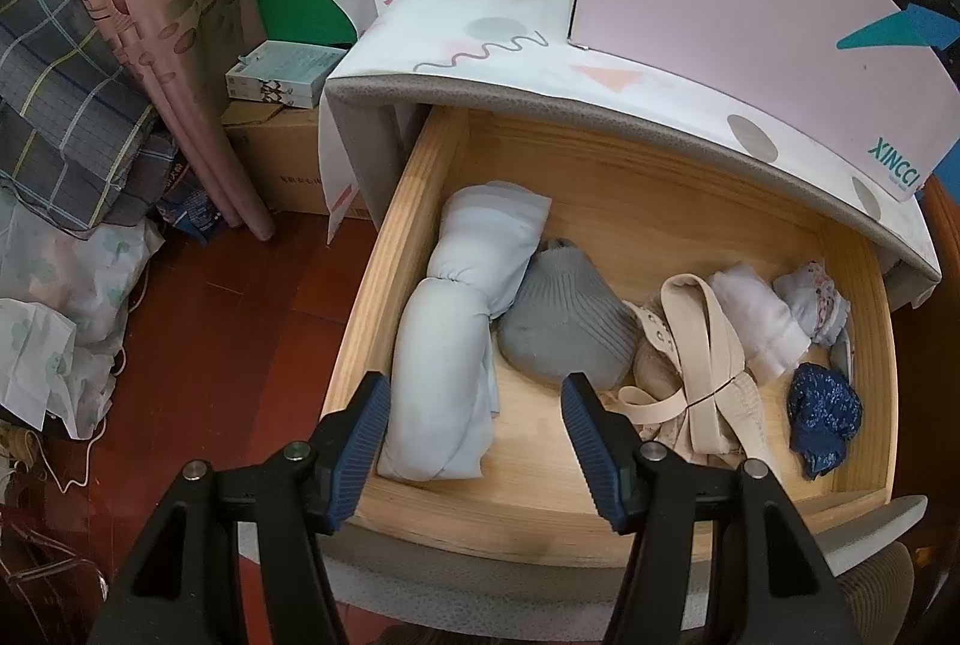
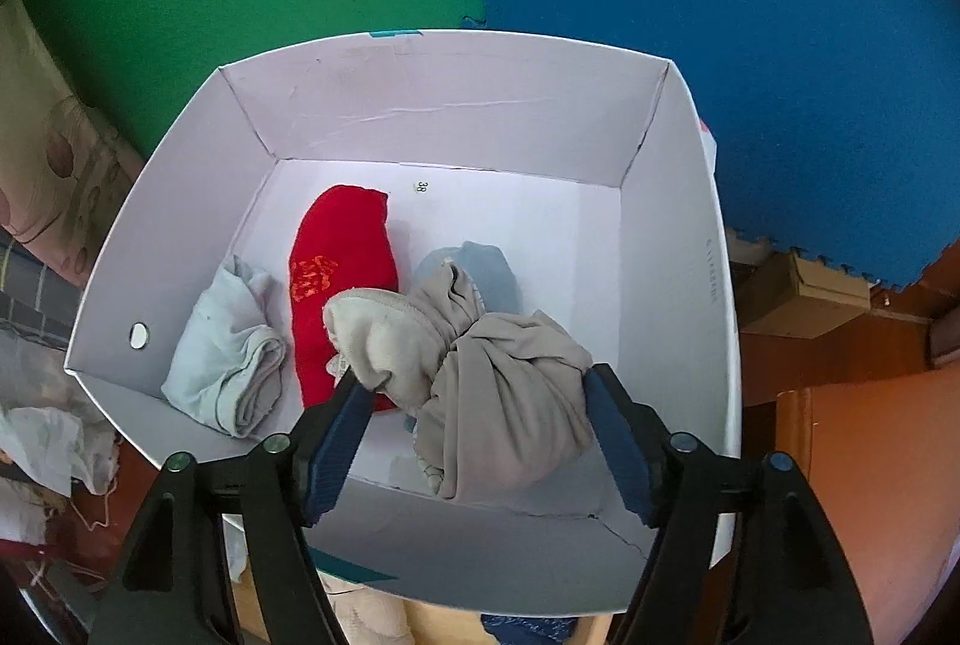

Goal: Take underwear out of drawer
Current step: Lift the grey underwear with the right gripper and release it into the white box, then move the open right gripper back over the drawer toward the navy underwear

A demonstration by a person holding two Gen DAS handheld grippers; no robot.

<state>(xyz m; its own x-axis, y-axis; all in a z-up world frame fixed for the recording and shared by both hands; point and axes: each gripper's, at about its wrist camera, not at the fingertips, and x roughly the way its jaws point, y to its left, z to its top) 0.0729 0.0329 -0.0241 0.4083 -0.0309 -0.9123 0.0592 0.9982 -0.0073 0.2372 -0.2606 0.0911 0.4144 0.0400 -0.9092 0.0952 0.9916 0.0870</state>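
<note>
**Soft rolls: grip at mid-bundle**

Right gripper (image 2: 474, 399) hangs over the box (image 2: 420, 117), fingers wide around a beige roll (image 2: 504, 393); whether they bear on it is unclear. Left gripper (image 1: 474, 423) hovers spread and empty above the drawer (image 1: 390, 249). Remaining underwear (image 1: 450, 345) is light and limp; pinch its thickest fold.

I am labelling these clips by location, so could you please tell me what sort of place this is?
Probably a bedroom or a storage corner at home: an open wooden drawer holding rolled clothes, curtains beside a pile of folded bedding, and a white box with underwear in it.
</note>
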